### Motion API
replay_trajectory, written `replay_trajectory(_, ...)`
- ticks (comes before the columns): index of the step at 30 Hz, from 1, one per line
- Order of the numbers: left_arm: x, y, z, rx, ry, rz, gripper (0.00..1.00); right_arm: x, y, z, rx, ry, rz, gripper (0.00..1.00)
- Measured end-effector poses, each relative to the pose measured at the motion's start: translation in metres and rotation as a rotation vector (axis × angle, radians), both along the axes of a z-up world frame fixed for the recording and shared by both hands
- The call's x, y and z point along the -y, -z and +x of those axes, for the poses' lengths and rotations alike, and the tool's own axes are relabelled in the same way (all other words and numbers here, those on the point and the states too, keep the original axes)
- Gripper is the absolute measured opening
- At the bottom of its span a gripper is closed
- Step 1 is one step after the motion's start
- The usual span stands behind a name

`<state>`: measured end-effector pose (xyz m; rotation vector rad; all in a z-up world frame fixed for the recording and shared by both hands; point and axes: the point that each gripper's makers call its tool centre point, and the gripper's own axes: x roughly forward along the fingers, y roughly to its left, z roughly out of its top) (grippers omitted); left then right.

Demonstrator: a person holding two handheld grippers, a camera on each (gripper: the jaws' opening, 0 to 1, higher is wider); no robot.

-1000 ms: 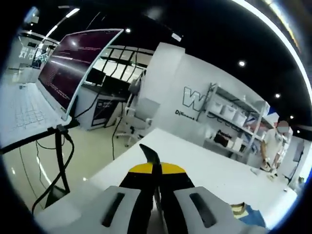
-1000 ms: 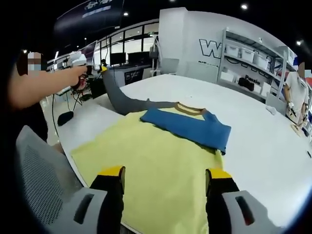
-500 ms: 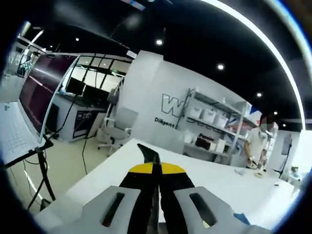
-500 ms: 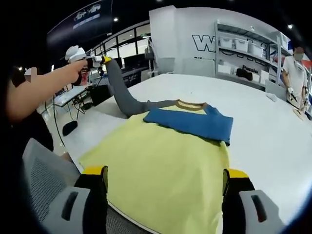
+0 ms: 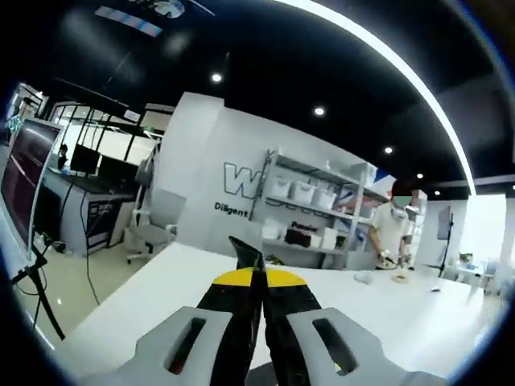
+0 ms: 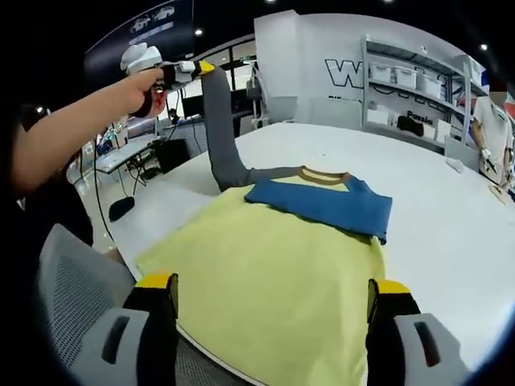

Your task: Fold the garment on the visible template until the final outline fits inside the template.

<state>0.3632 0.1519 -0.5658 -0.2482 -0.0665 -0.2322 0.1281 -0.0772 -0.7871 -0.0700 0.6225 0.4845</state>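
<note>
A yellow shirt (image 6: 273, 265) lies flat on the white table (image 6: 451, 225), with a brown collar (image 6: 322, 173) at its far end. Its blue sleeve (image 6: 322, 205) is folded across the chest. The grey sleeve (image 6: 221, 137) rises steeply up from the left shoulder. My left gripper (image 6: 197, 68), held in a person's hand, is shut on the cuff high above the table. In the left gripper view the left gripper (image 5: 256, 277) is shut, with a sliver of grey sleeve (image 5: 245, 251) sticking out of it. My right gripper (image 6: 273, 283) hovers wide open over the shirt's near hem, holding nothing.
A grey mesh chair back (image 6: 72, 289) stands at the near left table edge. Shelves with white bins (image 6: 410, 88) line the far wall, and a person (image 6: 487, 121) works at the table's far right. Bare table lies to the right of the shirt.
The left gripper has lifted the grey sleeve higher and nearer to upright. Its view has swung right, away from the screens. The right jaws stand wider apart than a second ago.
</note>
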Motion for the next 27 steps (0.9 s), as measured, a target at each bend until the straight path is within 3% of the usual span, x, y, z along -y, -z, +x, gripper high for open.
replay_trajectory(5, 0.053, -0.001, -0.001, 0.009, 0.096, 0.044, 0.0, -0.002, 0.0, -0.001, -0.001, -0.012, 0.004, 0.98)
replay_trajectory(9, 0.097, 0.015, 0.005, -0.019, 0.154, 0.046, 0.0, -0.002, 0.0, -0.003, -0.005, -0.014, 0.014, 0.97)
replay_trajectory(11, 0.122, 0.024, 0.005, -0.009, 0.194, 0.128, 0.0, -0.002, -0.001, -0.003, -0.006, -0.015, 0.016, 0.97)
replay_trajectory(14, 0.15, 0.038, 0.005, -0.054, 0.24, 0.074, 0.0, -0.001, -0.001, -0.004, -0.008, -0.015, 0.017, 0.96)
replay_trajectory(15, 0.157, 0.042, 0.005, -0.05, 0.246, 0.096, 0.0, 0.0, -0.001, -0.003, -0.008, -0.011, 0.022, 0.96)
replay_trajectory(19, 0.2, 0.071, 0.003, -0.074, 0.315, 0.154, 0.0, 0.002, -0.002, -0.004, -0.011, -0.005, 0.031, 0.95)
replay_trajectory(23, 0.246, 0.113, -0.014, -0.098, 0.43, 0.245, 0.0, 0.001, 0.001, -0.005, -0.024, -0.009, 0.032, 0.94)
replay_trajectory(27, 0.27, 0.147, -0.026, -0.1, 0.483, 0.367, 0.0, 0.001, 0.002, -0.007, -0.035, -0.014, 0.03, 0.93)
